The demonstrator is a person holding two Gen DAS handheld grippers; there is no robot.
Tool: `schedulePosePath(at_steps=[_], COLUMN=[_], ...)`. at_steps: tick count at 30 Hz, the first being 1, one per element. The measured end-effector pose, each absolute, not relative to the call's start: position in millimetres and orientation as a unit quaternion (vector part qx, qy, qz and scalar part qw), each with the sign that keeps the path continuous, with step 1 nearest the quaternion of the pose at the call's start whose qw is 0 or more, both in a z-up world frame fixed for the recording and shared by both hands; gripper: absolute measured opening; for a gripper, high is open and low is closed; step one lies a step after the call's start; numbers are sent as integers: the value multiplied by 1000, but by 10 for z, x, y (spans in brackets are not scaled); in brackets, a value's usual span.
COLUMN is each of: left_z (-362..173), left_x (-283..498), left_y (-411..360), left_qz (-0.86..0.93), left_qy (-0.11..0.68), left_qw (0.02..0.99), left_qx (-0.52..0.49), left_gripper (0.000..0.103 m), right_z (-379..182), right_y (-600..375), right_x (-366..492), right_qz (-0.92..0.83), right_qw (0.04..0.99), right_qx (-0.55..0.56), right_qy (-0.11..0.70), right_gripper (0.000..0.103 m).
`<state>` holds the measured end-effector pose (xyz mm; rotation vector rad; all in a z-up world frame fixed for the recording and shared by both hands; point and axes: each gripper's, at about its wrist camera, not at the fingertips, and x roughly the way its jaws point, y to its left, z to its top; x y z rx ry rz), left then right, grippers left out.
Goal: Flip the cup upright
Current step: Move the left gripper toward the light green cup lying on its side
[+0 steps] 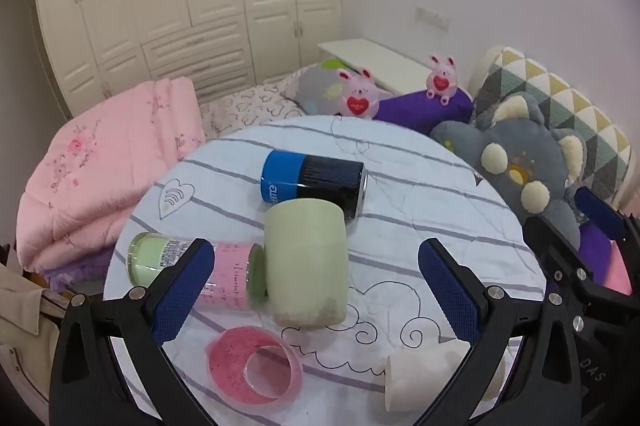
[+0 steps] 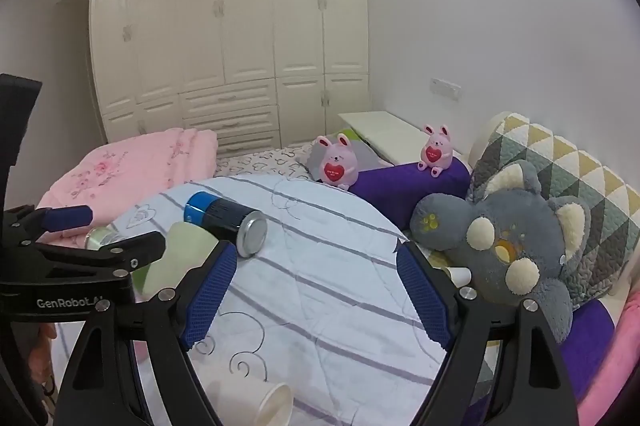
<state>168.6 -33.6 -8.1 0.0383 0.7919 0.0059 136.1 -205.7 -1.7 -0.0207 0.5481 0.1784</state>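
Note:
A pale green cup (image 1: 306, 262) stands mouth-down in the middle of the round cloth-covered table (image 1: 440, 186). My left gripper (image 1: 316, 290) is open, its blue pads either side of the cup and a little short of it, empty. A white paper cup (image 1: 424, 382) lies on its side at the near right; it shows in the right wrist view (image 2: 276, 404) too. My right gripper (image 2: 316, 290) is open and empty above the table's near right part. The green cup (image 2: 180, 258) shows partly behind the left gripper in the right wrist view.
A blue-and-black can (image 1: 314, 182) lies on its side behind the green cup. A pink-and-green jar (image 1: 192, 268) lies to its left. A pink clear cup (image 1: 256, 370) lies at the near left. Plush toys (image 1: 520, 170) and pillows flank the right, a pink quilt (image 1: 100, 178) the left.

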Motion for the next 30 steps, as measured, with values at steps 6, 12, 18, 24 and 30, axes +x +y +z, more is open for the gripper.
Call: schedulePosePath(at_steps=[6, 12, 18, 24, 30], left_z=[-227, -324, -407, -622, -731], left_x=[1891, 2049, 2199, 2358, 2444], left_y=[-331, -402, -464, -452, -449], left_qz=[2, 1, -2, 6, 20], left_qy=[423, 444, 465, 512, 532], left_qw=[906, 896, 885, 859, 847], left_qx=[7, 8, 10, 3, 8], left_gripper=[103, 103, 103, 103, 103], right_z=[-89, -165, -269, -398, -453], right_y=[-2096, -2146, -2195, -2236, -2282], right_x=[1510, 1645, 1750, 1845, 1909], right_qz=[83, 80, 78, 84, 87], right_qw=[958, 955, 947, 939, 937], right_qx=[-12, -6, 1, 28, 39], right_qy=[275, 287, 310, 332, 336], right_gripper=[83, 83, 83, 83, 83])
